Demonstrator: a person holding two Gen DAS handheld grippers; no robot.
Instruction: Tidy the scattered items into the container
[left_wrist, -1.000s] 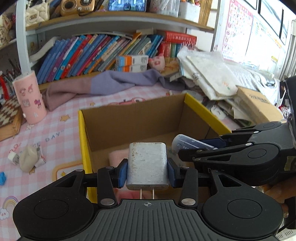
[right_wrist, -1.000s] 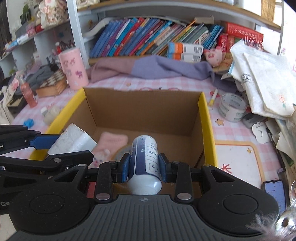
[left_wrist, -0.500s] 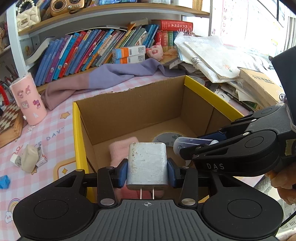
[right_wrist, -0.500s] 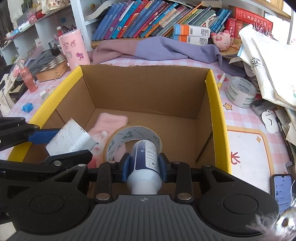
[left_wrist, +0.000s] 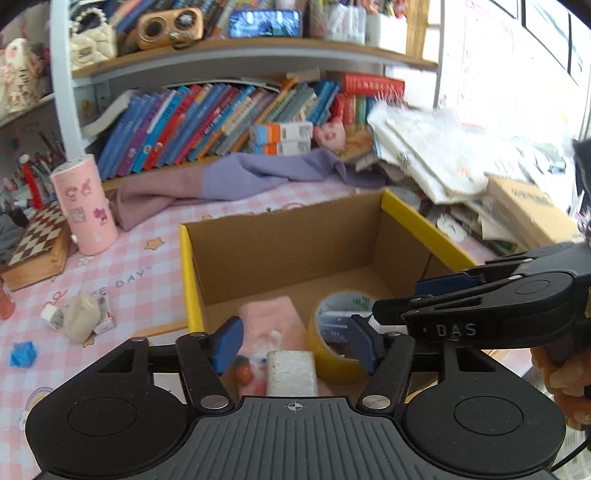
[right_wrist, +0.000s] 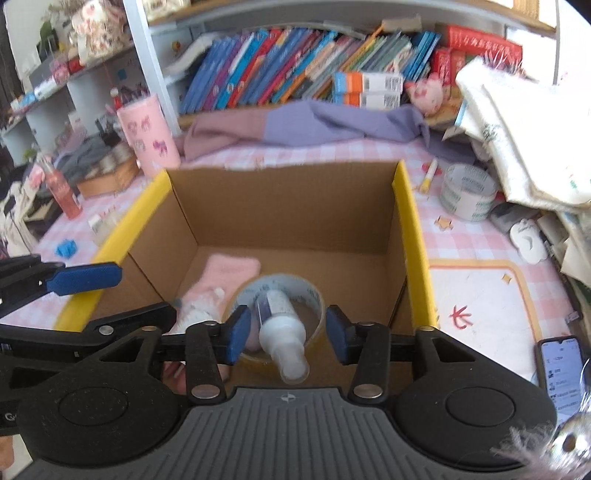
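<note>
My left tool (left_wrist: 293, 341) has just opened, releasing the charger (left_wrist: 291, 373) into the box (right_wrist: 410, 221). My right tool (right_wrist: 286, 328) has just opened too, the bottle (right_wrist: 282, 325) loose between its jaws.

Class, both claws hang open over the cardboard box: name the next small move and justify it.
Probably lift both claws clear. The left claw and right claw have just been opening; the charger and bottle sit free in the box.
</note>
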